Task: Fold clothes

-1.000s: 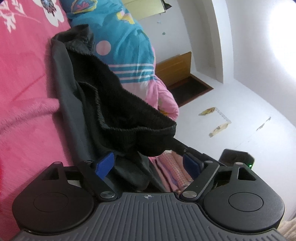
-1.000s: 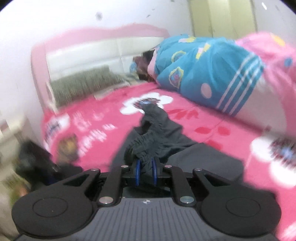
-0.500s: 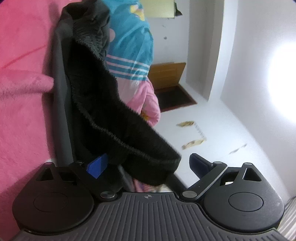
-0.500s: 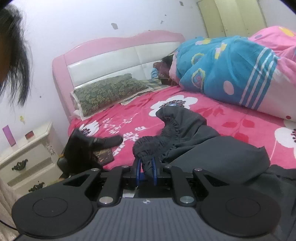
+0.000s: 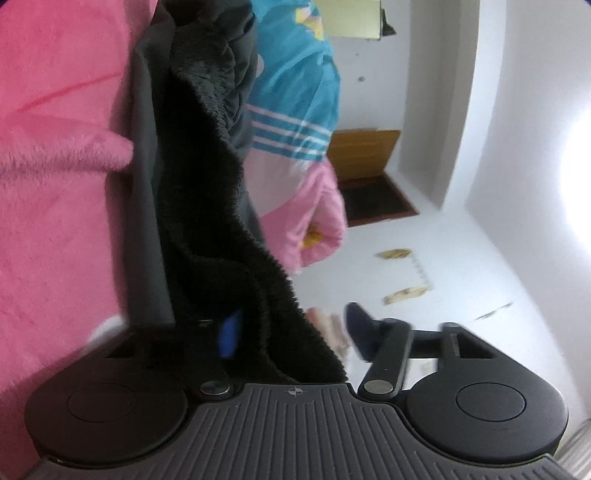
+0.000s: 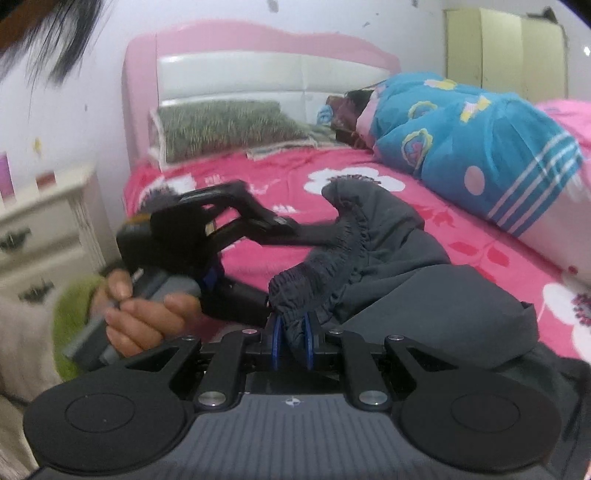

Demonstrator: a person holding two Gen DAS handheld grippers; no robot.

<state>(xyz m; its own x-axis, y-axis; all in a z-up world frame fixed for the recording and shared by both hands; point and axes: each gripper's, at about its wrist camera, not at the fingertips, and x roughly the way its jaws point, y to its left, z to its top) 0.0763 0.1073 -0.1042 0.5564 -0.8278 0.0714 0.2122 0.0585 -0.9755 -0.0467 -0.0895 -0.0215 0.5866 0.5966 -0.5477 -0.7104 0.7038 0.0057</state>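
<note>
Dark grey trousers (image 6: pixel 406 266) with a gathered elastic waistband (image 6: pixel 332 254) and a black fleece lining (image 5: pixel 207 206) lie on the pink flowered bedspread (image 6: pixel 258 177). My right gripper (image 6: pixel 291 343) is shut on a bunch of the waistband close to the camera. My left gripper (image 5: pixel 295 334) lies on its side with the waistband edge between its jaws. They are closing. The left blue pad (image 5: pixel 229 338) sits against the cloth and the right finger (image 5: pixel 360 332) stands apart from it. In the right wrist view a hand (image 6: pixel 147 314) holds the left gripper (image 6: pixel 291 225) at the waistband's far end.
A rolled blue and pink quilt (image 6: pixel 480 147) lies along the bed's right side, a green pillow (image 6: pixel 229 125) at the pink headboard (image 6: pixel 258 44). A white nightstand (image 6: pixel 40 221) stands left of the bed. Dark hair (image 6: pixel 62 33) hangs in at the top left.
The left jaws have narrowed around the waistband and that gripper has rolled. The right gripper has swung left, still shut on the waistband, so the left gripper and hand now look larger.
</note>
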